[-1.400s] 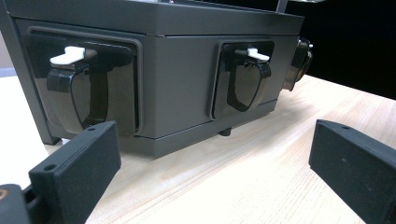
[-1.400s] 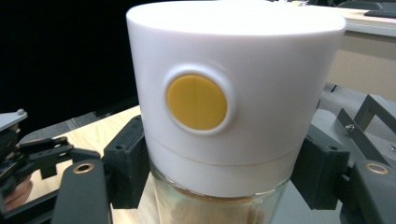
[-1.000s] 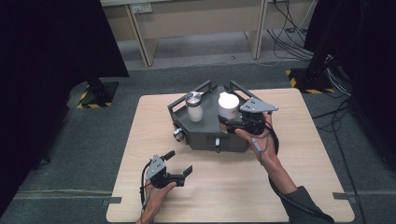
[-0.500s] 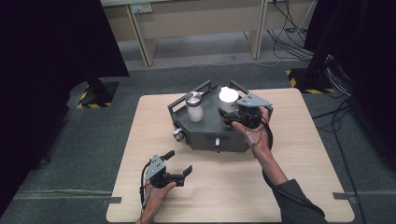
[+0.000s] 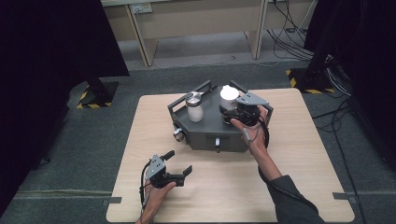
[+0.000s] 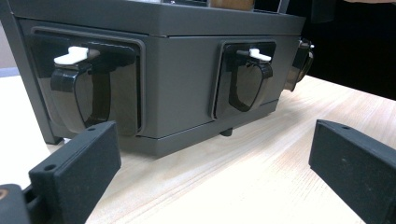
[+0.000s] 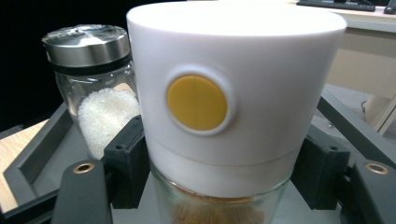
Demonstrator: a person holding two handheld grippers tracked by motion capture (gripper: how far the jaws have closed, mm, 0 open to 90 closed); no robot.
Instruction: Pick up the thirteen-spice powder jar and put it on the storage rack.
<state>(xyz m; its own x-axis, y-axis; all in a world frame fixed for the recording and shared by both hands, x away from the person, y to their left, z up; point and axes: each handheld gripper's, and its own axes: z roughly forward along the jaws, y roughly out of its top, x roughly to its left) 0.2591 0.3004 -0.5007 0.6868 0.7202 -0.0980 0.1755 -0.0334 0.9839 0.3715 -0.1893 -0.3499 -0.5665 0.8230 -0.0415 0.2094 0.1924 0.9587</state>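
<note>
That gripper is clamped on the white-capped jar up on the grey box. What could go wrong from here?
The right gripper pinches the white-capped jar on smooth glass just under its cap, so the jar might slip or tilt.

The sugar jar stands close beside it; a sideways swing could knock it over.

The grey box has raised rails at its edge; carried too low, the jar could catch on one.

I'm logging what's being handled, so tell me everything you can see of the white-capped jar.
The white-capped jar is clear glass under a tall, smooth white cap with a round yellow button on its side. Something brown lies inside at the bottom. It stands upright on the grey rack, right of the salt jar. The right gripper is shut on it, a pad on each side just under the cap.
</note>
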